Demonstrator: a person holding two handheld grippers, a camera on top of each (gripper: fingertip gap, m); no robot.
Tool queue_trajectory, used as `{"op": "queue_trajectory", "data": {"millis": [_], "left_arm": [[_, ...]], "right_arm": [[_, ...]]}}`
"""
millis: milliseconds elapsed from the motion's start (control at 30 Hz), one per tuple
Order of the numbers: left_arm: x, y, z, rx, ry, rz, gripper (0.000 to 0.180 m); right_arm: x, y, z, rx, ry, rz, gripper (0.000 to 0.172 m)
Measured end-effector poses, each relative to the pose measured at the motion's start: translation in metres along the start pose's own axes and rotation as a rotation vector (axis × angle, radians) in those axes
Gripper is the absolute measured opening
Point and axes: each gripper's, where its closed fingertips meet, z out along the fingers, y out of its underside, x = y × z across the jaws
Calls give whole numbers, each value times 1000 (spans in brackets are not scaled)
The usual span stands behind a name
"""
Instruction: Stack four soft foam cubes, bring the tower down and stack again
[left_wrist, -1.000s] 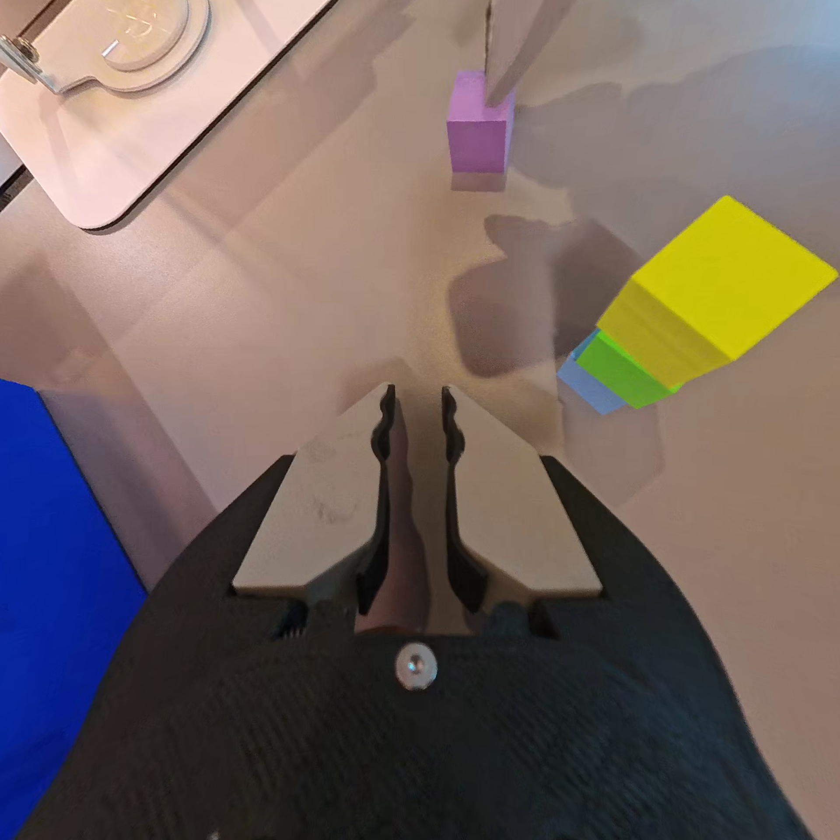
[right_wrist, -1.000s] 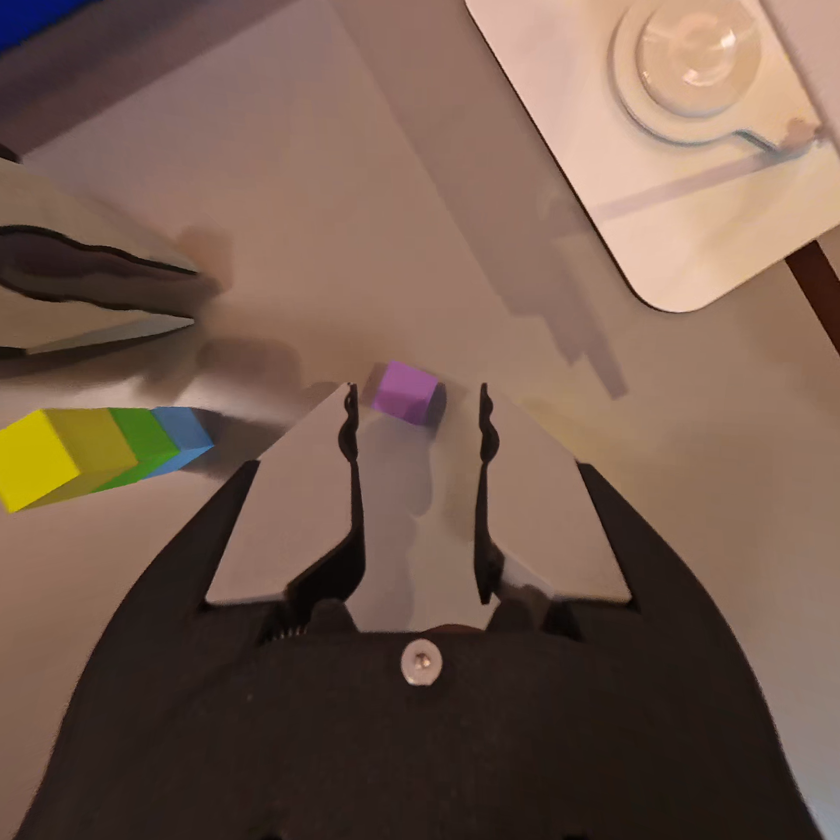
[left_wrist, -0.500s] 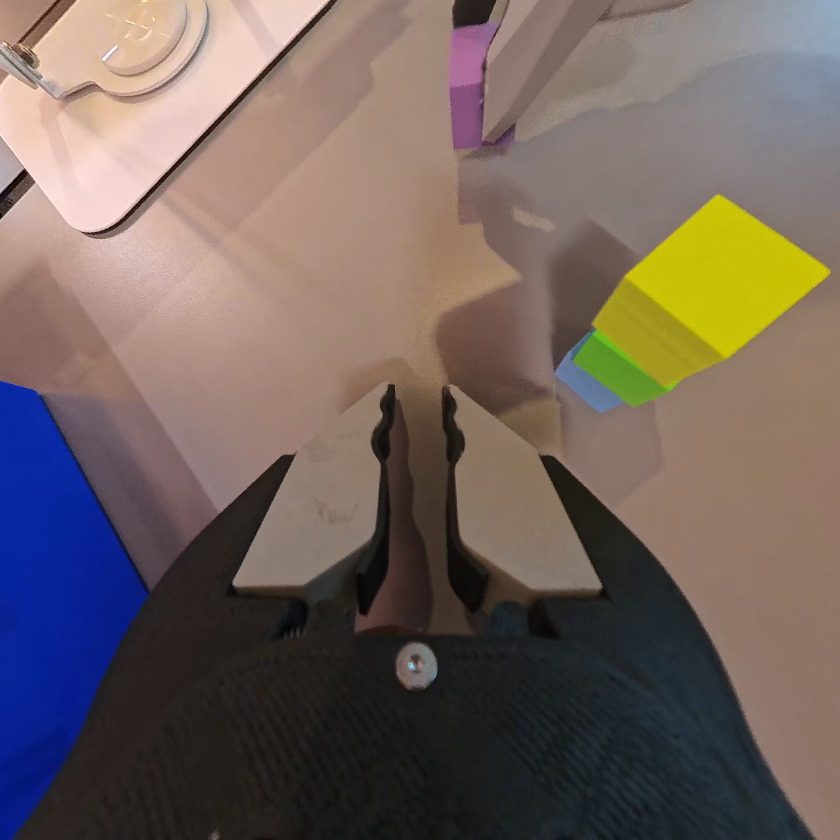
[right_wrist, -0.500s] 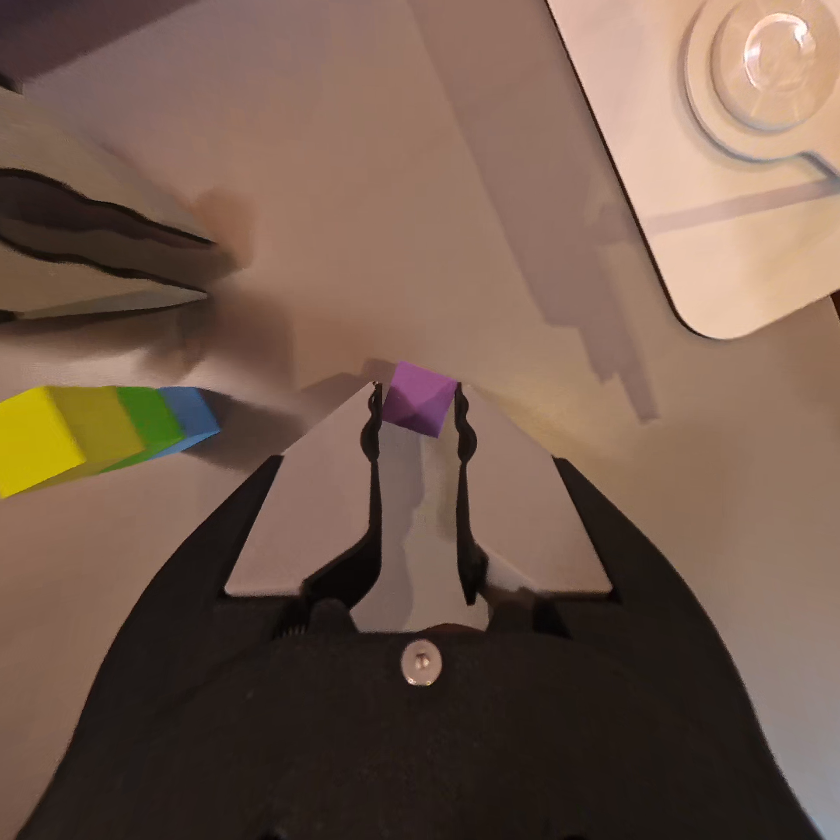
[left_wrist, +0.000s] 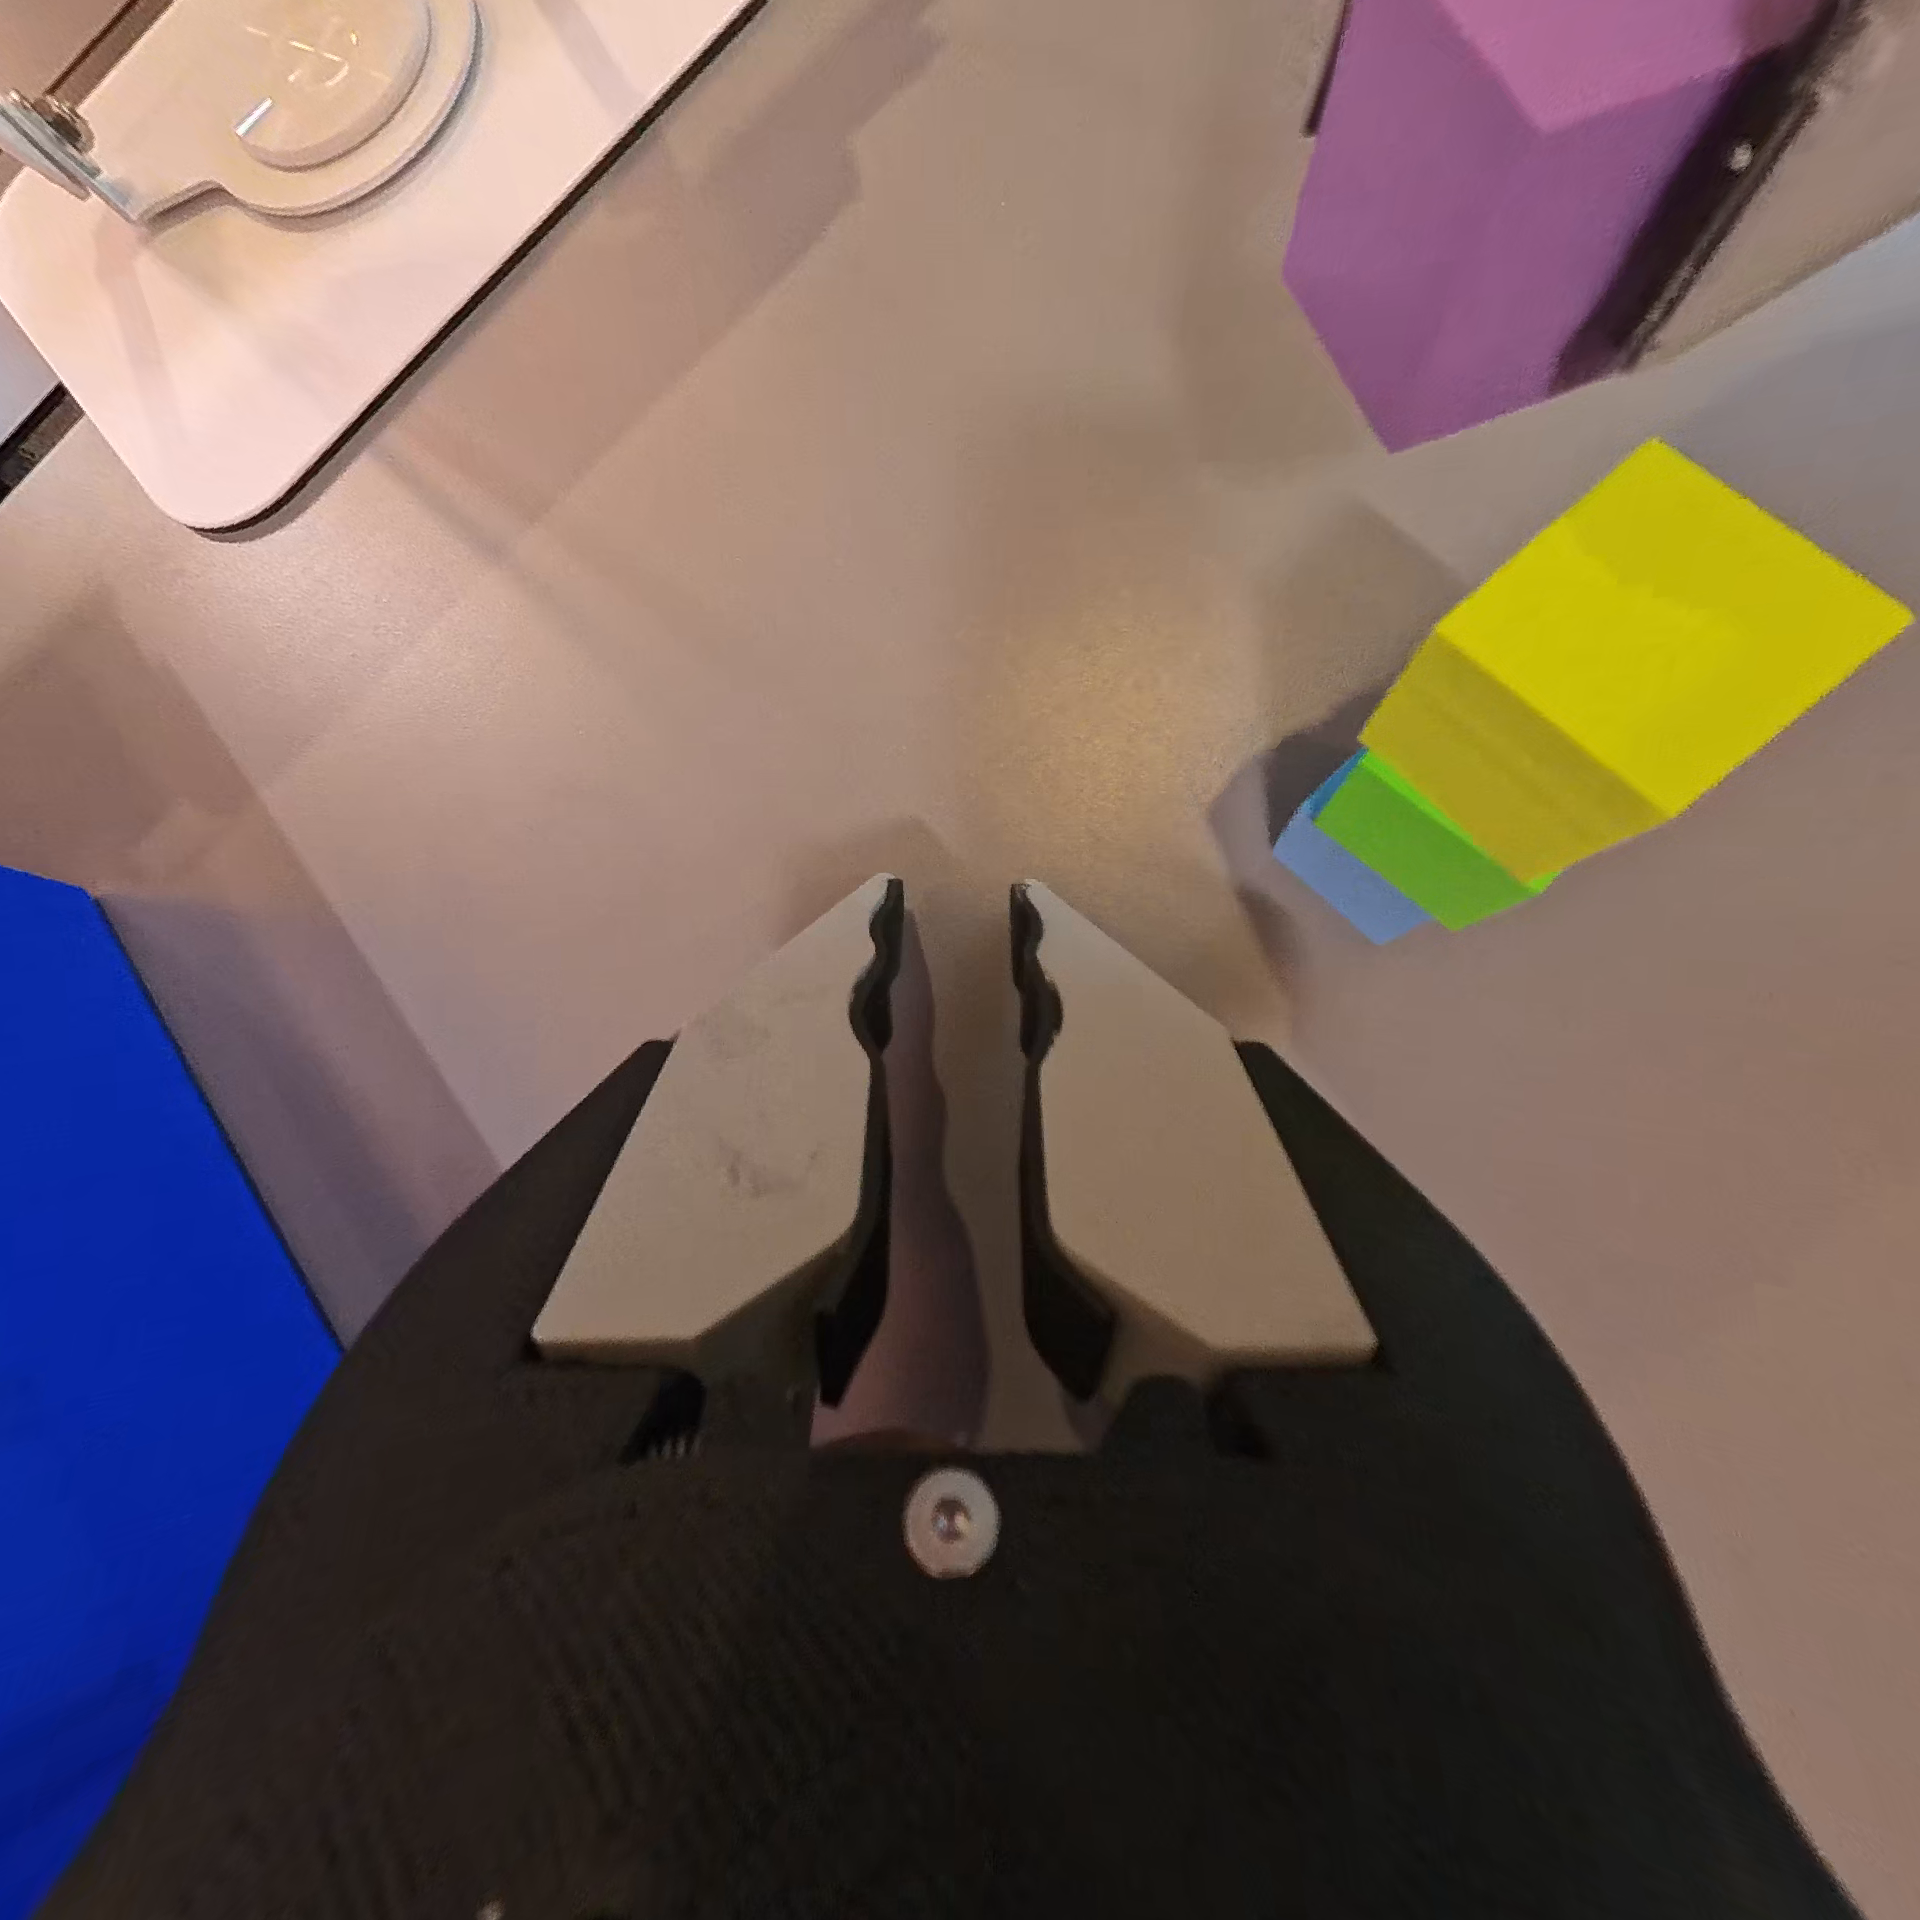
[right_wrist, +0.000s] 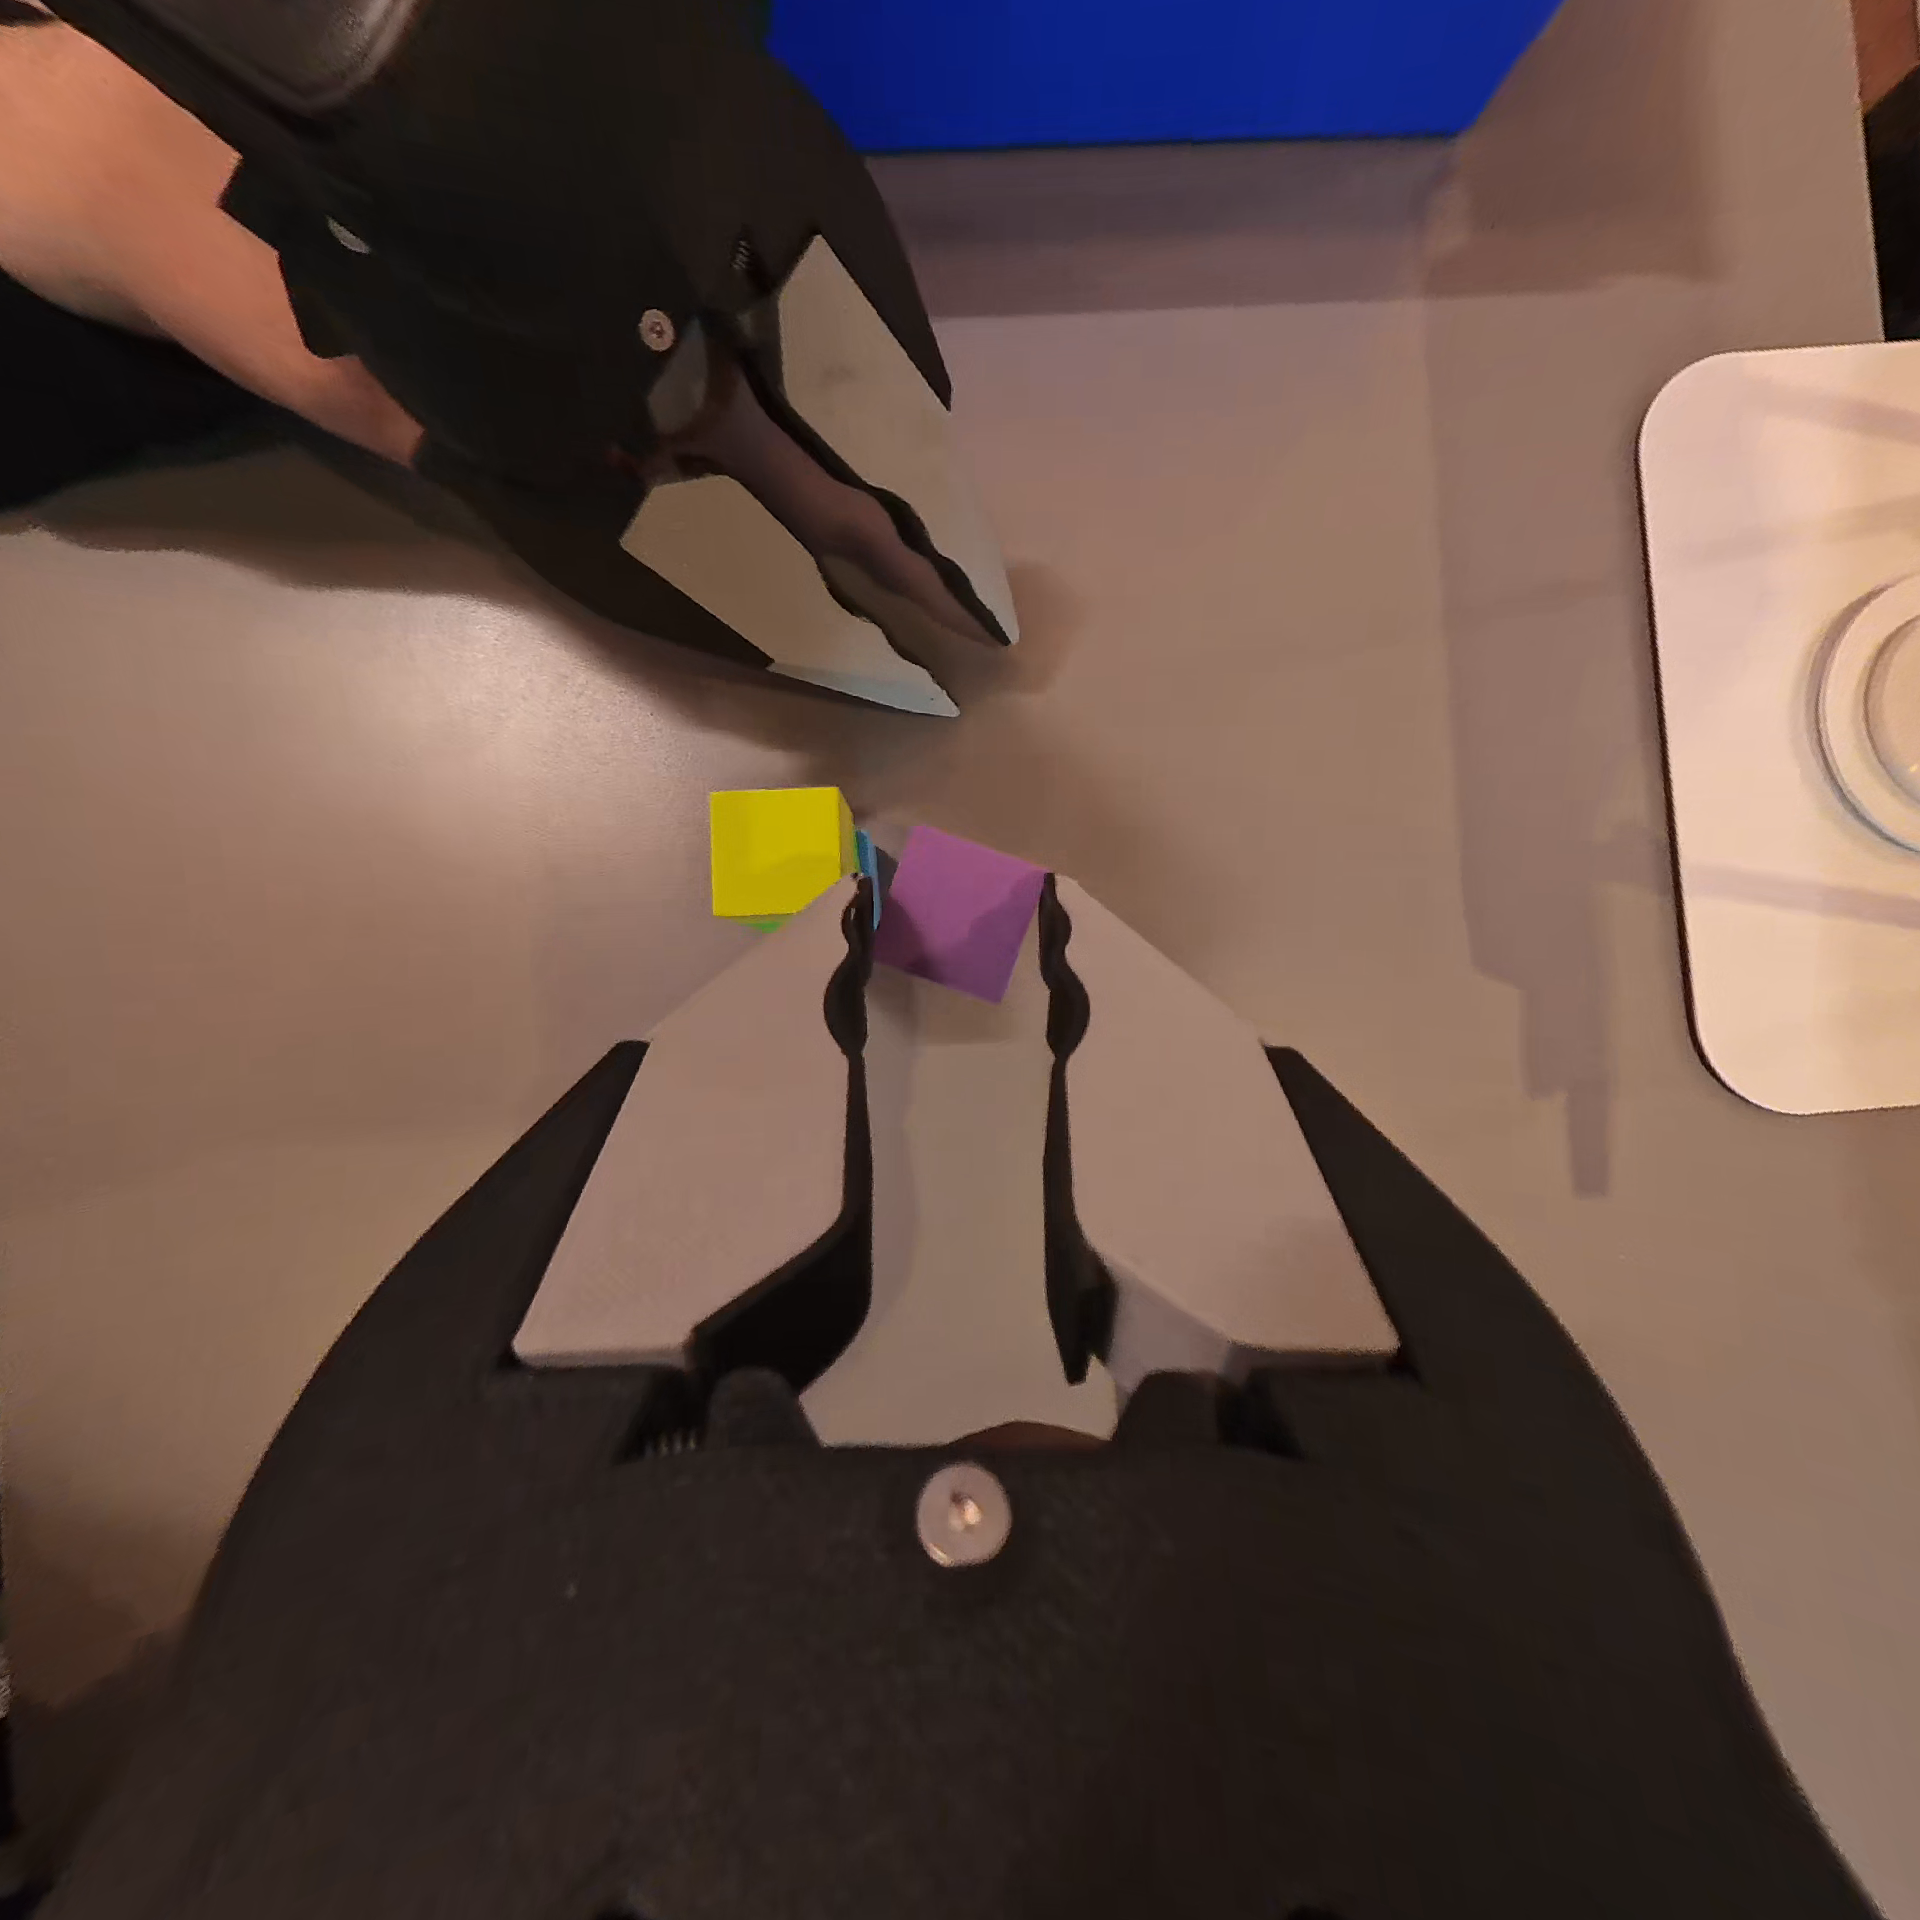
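My right gripper (right_wrist: 951, 883) is shut on a purple foam cube (right_wrist: 956, 925), with both pads pressed on its sides, and holds it in the air just right of the tower. The tower stands on the grey table: a yellow cube (right_wrist: 774, 852) on top, a green cube (left_wrist: 1423, 852) under it and a blue cube (left_wrist: 1340, 873) at the bottom. In the left wrist view the purple cube (left_wrist: 1507, 208) hangs above and behind the yellow cube (left_wrist: 1642, 665). My left gripper (left_wrist: 956, 894) hovers left of the tower, its jaws slightly apart with nothing between them; it also shows in the right wrist view (right_wrist: 980, 675).
A white board with a round clear fitting (left_wrist: 260, 239) lies at the far side of the table, and also shows in the right wrist view (right_wrist: 1787, 727). A blue panel (left_wrist: 125, 1247) lies at the table's edge. A person's hand (right_wrist: 125, 260) holds the left gripper. Tip to tip, the grippers are about 11 centimetres apart.
My right gripper's pads closed on the purple cube on the table, then lifted it and carried it over to the tower. My left gripper has stayed in place with the same gap.
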Motion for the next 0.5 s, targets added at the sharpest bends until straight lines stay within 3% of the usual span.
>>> {"op": "queue_trajectory", "data": {"millis": [500], "left_arm": [[-2,0,0,-1,-10,-12,18]], "right_arm": [[-27,-15,-12,-25,-45,-145,29]]}}
